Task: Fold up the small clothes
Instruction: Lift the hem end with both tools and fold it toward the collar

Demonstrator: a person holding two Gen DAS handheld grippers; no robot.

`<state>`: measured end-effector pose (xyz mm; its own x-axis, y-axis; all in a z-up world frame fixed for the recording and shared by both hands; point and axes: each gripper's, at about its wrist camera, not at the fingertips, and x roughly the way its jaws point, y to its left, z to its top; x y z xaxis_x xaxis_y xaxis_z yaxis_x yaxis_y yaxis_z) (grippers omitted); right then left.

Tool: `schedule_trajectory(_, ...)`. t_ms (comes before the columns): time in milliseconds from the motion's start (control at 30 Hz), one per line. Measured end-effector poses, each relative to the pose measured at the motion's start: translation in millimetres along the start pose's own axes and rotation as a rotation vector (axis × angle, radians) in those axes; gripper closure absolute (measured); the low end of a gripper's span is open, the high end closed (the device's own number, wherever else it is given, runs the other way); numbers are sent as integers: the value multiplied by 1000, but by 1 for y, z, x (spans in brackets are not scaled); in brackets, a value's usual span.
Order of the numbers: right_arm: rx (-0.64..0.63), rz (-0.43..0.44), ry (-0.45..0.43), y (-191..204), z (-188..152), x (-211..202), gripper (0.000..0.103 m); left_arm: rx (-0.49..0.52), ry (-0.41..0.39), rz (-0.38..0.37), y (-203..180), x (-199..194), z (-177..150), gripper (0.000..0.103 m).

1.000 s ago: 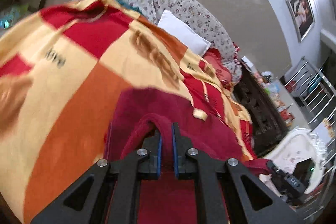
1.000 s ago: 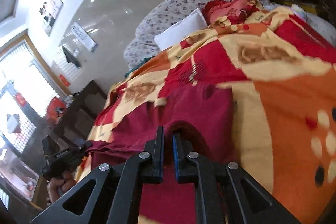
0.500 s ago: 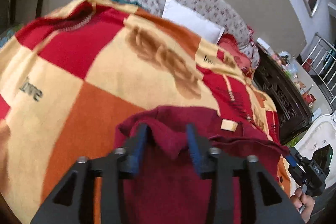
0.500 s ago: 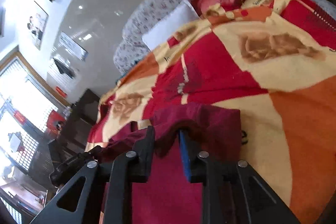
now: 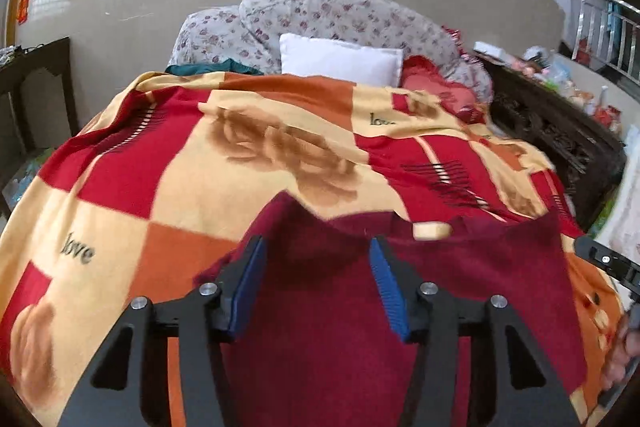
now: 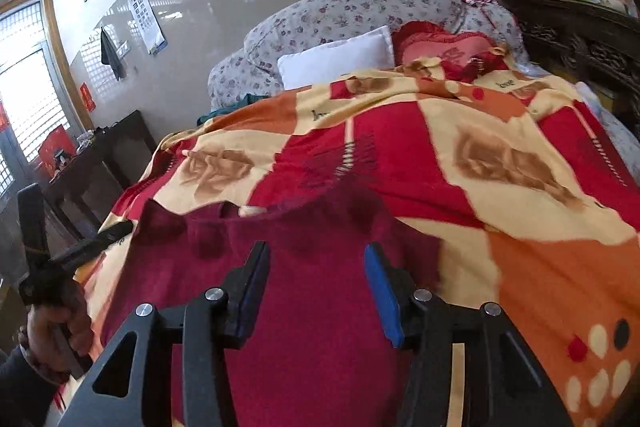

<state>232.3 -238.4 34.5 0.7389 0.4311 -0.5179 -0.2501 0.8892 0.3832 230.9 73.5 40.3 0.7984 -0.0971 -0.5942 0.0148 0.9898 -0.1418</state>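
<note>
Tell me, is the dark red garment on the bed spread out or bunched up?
Spread out: the dark red garment lies flat on the blanket, collar label showing.

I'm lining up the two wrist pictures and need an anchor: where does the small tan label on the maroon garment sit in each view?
Left wrist view: the tan label lies on the maroon garment's far edge, right of centre, beyond the right-hand blue pad.
Right wrist view: the same label lies on the garment's far edge, left of centre, beyond the left-hand blue pad.
Shared landmark: the white pillow against the floral headboard.
</note>
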Motion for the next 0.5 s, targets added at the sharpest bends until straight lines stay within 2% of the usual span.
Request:
schedule_trajectory(133, 30, -36, 4, 5, 14, 40, 49, -21, 34, 148, 10, 39, -2, 50)
schedule_trajectory(200, 54, -80, 34, -3, 12, 62, 49, -54, 80, 173, 23, 53, -12, 49)
schedule_trajectory(267, 86, -100, 99, -17, 4, 84, 54, -129, 141, 130, 43, 66, -24, 47)
schedule_trajectory(333, 90, -69, 81, -27, -3, 93, 57, -203, 129, 71, 57, 65, -27, 46)
schedule_trajectory(500, 89, -50, 79, -29, -3, 92, 57, -146, 153, 102, 49, 59, -23, 46)
